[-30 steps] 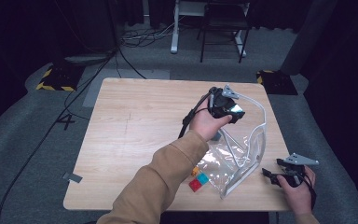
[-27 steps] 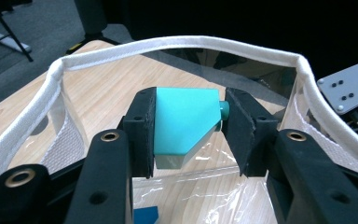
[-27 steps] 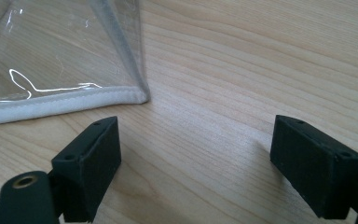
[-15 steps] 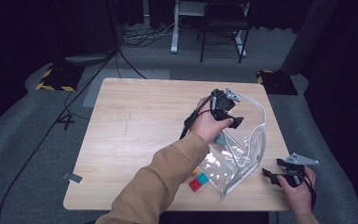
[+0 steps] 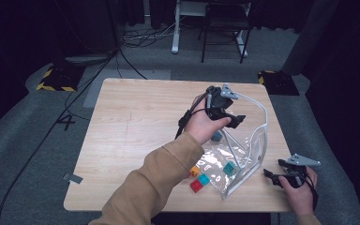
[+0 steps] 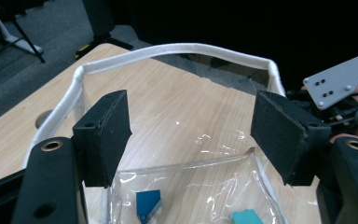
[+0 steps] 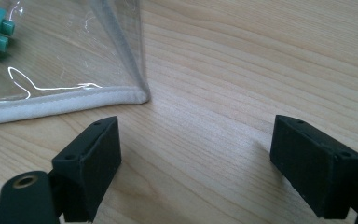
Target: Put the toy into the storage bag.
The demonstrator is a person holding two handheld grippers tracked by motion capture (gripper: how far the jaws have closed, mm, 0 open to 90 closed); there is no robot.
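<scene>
Finds the clear pouch (image 5: 249, 149) on the right part of the desk (image 5: 136, 122), with its closed end lying flat toward the near edge and its white-trimmed rim (image 6: 177, 49) standing up in an arch at the far end. Shows a teal block (image 5: 229, 168) and a grey-blue block (image 5: 217, 136) in or under the clear film. Shows three more loose on the wood just left of the pouch: orange (image 5: 194, 170), cyan (image 5: 203, 179) and red (image 5: 196, 186).

Judged purpose: keeps the mouth raised and wide so the loose blocks can go in without snagging the film.

Places the left gripper (image 5: 232, 119) above the raised rim, on the mouth side. Has just been opening its jaws, now well apart, with nothing clamped between them and no pad touching the trim. Looks through the gap, in the left gripper view, at the rim beyond and the pouch interior below (image 6: 191, 121).

Rests the right gripper (image 5: 269, 174) low at the near right corner of the desk, just beside the pouch's closed corner. Stands its jaws wide apart over bare wood (image 7: 196, 144), gripping nothing, with the trimmed corner close ahead but not touched. Judged purpose: waits ready to pin that corner if the pouch slides.
</scene>
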